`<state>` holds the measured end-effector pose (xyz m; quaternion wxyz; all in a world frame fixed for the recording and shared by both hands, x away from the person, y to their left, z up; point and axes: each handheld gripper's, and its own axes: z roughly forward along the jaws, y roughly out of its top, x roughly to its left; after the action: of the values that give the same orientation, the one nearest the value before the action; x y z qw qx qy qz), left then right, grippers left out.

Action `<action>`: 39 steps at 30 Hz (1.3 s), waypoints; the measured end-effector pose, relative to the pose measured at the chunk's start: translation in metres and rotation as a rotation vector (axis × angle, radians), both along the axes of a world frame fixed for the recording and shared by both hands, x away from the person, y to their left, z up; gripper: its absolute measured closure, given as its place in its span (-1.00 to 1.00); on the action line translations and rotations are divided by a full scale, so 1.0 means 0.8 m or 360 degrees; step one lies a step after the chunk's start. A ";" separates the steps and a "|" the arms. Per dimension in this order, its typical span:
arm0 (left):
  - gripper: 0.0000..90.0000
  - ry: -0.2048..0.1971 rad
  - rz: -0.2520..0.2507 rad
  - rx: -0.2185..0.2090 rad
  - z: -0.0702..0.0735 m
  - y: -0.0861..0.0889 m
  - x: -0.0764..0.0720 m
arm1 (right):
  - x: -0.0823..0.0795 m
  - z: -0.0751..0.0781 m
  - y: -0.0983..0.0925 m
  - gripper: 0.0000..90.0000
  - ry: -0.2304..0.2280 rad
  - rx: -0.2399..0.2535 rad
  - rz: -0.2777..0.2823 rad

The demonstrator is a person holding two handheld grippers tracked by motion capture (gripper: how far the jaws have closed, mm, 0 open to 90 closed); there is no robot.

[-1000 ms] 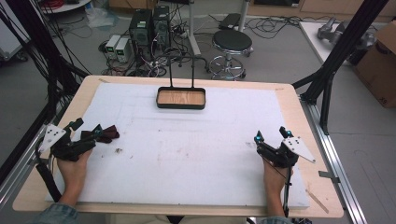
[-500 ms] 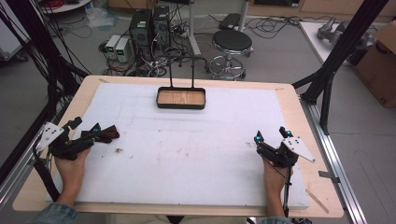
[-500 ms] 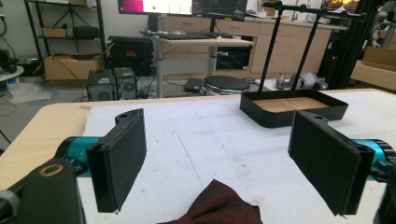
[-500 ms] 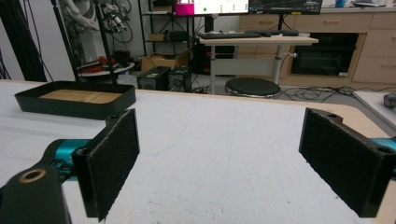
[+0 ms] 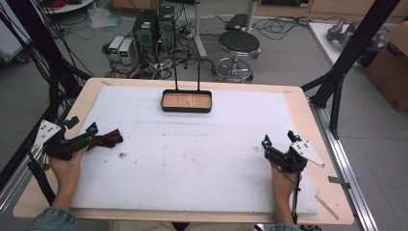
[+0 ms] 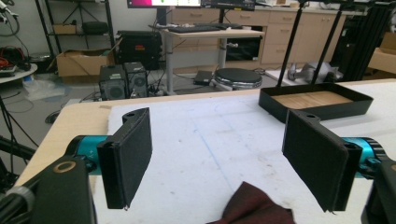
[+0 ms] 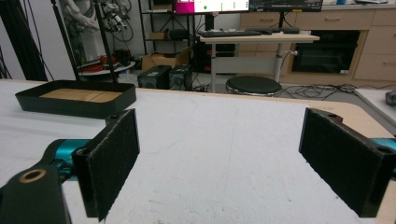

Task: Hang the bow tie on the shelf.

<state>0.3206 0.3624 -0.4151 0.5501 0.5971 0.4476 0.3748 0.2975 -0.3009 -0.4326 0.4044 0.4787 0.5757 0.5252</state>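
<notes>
cloth: dark red crumpled cloth [image 5: 107, 140] lay on the white table [image 5: 202, 163] at its left edge, well apart from the black tray [image 5: 186, 101] at the far middle
left tongs: left tongs [image 5: 91, 130] were released, jaws spread wide, nothing between the pads; in the left gripper view the cloth [image 6: 252, 206] sat low and just ahead, between the two jaws, slightly toward the right one
right tongs: right tongs [image 5: 279, 139] were released too, jaws wide apart over bare table, holding nothing
key relation: cloth lay straight in front of the left tongs, just beside the tips, whether touching could not be told; its long axis ran roughly left-right across the table, in line with the tongs' reach
nearer hand: left hand [image 5: 65, 166] was much nearer; right hand [image 5: 284, 180] was well apart from the cloth, across the table
next move, judged: a short push forward and down by the left tongs would likely put the cloth between the pads
tray: wooden bottom, nothing in it
</notes>
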 end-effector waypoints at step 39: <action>0.39 0.0569 -0.0273 0.0601 -0.037 -0.012 0.037 | 0.004 -0.002 -0.002 -0.74 0.0049 0.0016 -0.0008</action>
<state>0.3503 0.3529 -0.4449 0.3707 0.7816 0.4077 0.2924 0.3004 -0.3027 -0.4340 0.3943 0.4902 0.5781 0.5196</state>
